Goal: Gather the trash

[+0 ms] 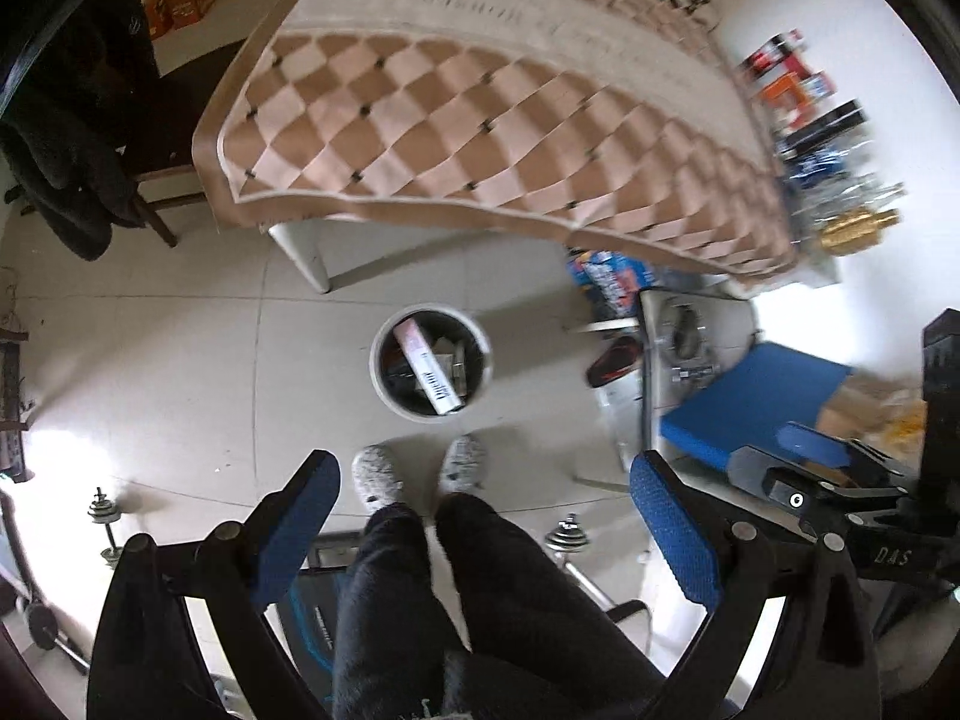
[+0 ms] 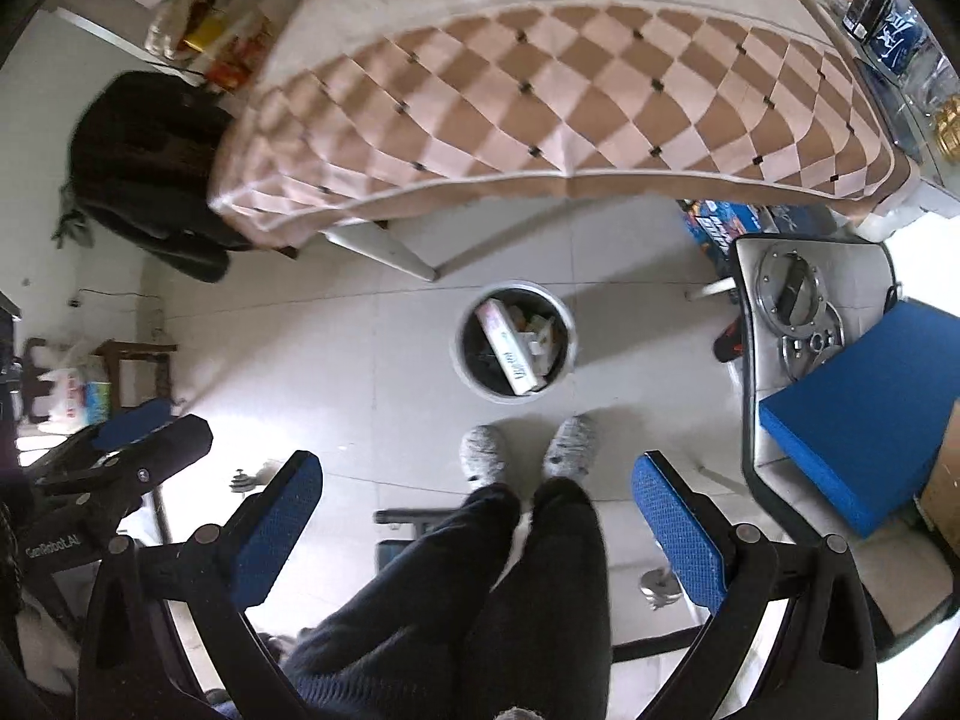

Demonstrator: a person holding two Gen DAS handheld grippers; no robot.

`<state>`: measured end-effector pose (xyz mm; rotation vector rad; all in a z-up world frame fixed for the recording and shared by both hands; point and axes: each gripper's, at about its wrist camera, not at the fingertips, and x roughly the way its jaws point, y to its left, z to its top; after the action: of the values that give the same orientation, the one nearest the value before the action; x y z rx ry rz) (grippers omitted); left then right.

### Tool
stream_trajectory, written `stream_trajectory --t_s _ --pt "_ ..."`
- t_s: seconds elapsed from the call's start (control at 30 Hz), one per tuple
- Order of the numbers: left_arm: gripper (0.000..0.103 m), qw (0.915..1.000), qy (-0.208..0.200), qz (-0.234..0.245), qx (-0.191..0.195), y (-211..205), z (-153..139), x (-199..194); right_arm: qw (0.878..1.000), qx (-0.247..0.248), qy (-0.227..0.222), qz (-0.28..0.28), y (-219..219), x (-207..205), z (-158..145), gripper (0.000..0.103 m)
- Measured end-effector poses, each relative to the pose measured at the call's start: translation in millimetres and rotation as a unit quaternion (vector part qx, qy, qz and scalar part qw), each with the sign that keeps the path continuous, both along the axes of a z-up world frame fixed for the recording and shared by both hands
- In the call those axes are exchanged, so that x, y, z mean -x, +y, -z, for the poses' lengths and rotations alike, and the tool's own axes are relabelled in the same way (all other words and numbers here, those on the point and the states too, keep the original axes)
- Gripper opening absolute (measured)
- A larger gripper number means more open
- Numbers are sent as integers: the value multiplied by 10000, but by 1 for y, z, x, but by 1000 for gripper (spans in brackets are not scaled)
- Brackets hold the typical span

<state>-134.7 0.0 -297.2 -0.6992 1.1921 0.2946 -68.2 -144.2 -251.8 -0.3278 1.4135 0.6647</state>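
Both the left claw (image 1: 486, 528) and the right claw (image 2: 477, 531) hang wide and hold nothing, pointed down over the person's dark trouser legs (image 2: 498, 588) and grey slippers (image 1: 377, 477). The white round trash bin (image 2: 515, 341) stands on the tiled floor (image 1: 180, 372) just beyond the slippers, near the front edge of the table (image 1: 480, 114), with a long white box (image 1: 429, 369) and other scraps inside.

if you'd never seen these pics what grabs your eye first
The brown-and-cream checkered tablecloth fills the top of both views, draped over a white-legged table. Below it on the tiled floor stands a round white trash bin with a long pale box lying among the rubbish inside, just ahead of the person's grey slippers. Both blue-padded tongs, left and right, hang open and empty.
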Motion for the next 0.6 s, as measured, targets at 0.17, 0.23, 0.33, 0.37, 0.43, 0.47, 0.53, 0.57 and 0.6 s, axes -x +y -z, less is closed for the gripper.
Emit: stream_trajectory --t_s 0.17,0.23,0.33,0.37,0.43,0.47,0.53,0.57,0.6 --pt "99 9994 -302 90 168 -7 -37 13 9994 -291 -14 -163 -9 20 -50 103" --pt "99 9989 -405 115 217 -9 -49 17 9990 -389 8 -201 -12 25 -65 103" --pt "99 9981 -562 124 235 -9 -68 27 9984 -506 52 -245 -16 32 -82 103" --pt "99 9976 -633 110 257 -9 -74 29 9982 -541 60 -258 -16 35 -86 103" --pt "99 9970 -719 127 274 -10 -83 33 9978 -601 50 -271 -18 40 -96 103" --pt "99 9968 -744 145 261 -11 -86 34 9976 -637 65 -280 -19 42 -99 103" --pt "99 9962 -810 199 252 -12 -94 38 9972 -668 58 -321 -21 45 -106 103" --pt "99 9960 -826 223 245 -13 -96 39 9971 -686 53 -340 -22 47 -109 103" --pt "99 9958 -853 236 243 -14 -99 41 9970 -688 39 -359 -22 49 -112 103"
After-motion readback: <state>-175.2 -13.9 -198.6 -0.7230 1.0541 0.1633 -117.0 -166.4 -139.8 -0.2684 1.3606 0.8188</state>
